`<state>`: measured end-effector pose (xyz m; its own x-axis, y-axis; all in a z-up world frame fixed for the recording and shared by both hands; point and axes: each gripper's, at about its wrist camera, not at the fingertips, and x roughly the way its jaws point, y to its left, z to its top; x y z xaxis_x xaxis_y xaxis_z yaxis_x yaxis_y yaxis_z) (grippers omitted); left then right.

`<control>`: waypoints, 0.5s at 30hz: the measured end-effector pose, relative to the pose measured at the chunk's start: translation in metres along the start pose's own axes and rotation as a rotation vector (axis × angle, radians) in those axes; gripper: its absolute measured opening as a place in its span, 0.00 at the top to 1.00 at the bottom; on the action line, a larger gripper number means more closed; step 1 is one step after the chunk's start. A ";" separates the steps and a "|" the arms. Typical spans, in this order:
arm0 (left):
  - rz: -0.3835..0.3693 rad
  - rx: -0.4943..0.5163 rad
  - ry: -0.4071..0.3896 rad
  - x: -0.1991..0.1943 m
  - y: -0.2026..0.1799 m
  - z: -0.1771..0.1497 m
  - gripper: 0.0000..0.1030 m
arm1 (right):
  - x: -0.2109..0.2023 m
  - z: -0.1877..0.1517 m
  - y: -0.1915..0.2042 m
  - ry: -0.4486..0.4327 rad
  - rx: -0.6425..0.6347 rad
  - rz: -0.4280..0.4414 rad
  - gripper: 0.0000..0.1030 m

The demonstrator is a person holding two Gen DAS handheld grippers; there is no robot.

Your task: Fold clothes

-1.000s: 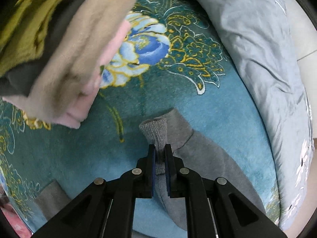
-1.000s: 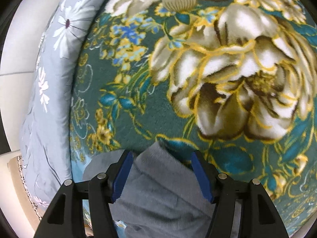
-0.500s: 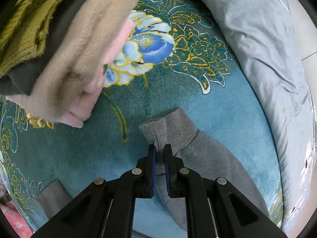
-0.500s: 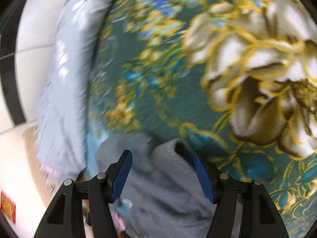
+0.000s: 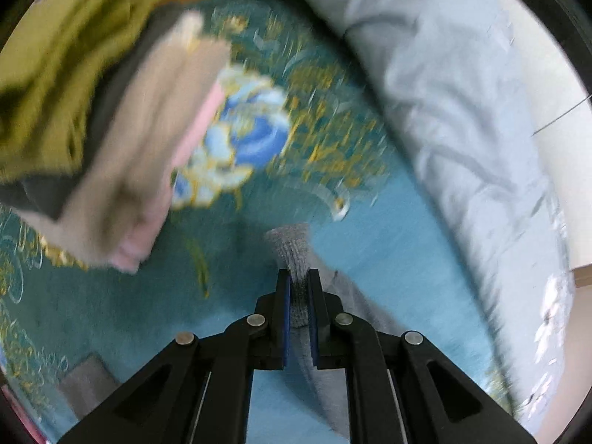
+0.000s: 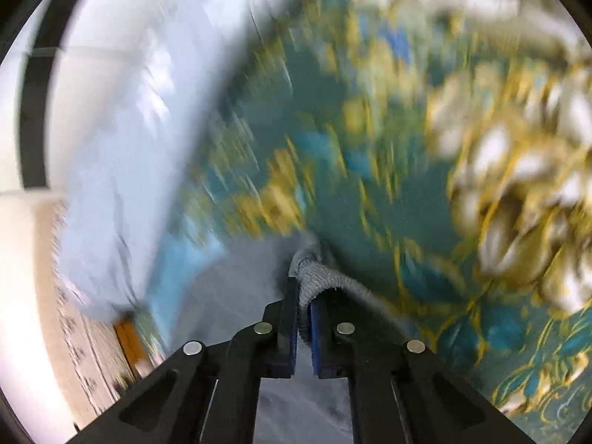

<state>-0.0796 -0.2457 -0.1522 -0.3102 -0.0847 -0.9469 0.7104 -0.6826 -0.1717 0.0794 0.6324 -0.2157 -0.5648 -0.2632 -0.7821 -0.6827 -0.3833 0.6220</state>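
A grey knit garment (image 5: 296, 255) lies on a teal flowered blanket (image 5: 259, 140). My left gripper (image 5: 299, 277) is shut on one ribbed cuff of it, and the sleeve trails down to the lower right. In the right wrist view my right gripper (image 6: 304, 288) is shut on another ribbed edge of the grey garment (image 6: 322, 277), bunched between the blue pads, with grey cloth hanging below. Both views are blurred by motion.
A stack of folded clothes (image 5: 122, 140), beige and pink under olive and dark grey, sits at the upper left. A pale blue flowered quilt (image 5: 462, 111) borders the blanket, and shows as the quilt (image 6: 122, 155) at the left of the right view.
My right gripper has gone from wide open around the grey cloth to shut on its ribbed edge, and has lifted. The left gripper kept its grip and rose, pulling the cuff up.
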 end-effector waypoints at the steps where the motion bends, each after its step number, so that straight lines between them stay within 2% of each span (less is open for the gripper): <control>1: 0.000 0.010 -0.002 0.001 -0.002 0.002 0.93 | -0.013 0.006 -0.004 -0.053 0.016 0.003 0.95; 4: 0.031 0.034 0.004 0.012 -0.008 0.006 0.93 | -0.016 0.017 -0.009 -0.068 0.039 -0.022 0.95; 10: 0.092 -0.060 0.056 0.034 0.003 0.005 0.93 | 0.011 0.017 -0.011 -0.024 0.099 -0.152 0.91; 13: 0.100 -0.078 0.089 0.038 0.010 0.001 0.93 | 0.004 0.020 -0.021 -0.031 0.124 -0.194 0.80; 14: 0.091 -0.074 0.094 0.037 0.012 -0.001 0.94 | 0.000 0.021 -0.022 -0.039 0.127 -0.208 0.68; 15: 0.081 -0.078 0.102 0.036 0.015 -0.004 0.93 | -0.004 0.021 -0.023 -0.050 0.128 -0.215 0.62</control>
<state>-0.0775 -0.2557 -0.1899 -0.1865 -0.0602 -0.9806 0.7784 -0.6180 -0.1101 0.0872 0.6608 -0.2259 -0.4199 -0.1426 -0.8963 -0.8410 -0.3100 0.4433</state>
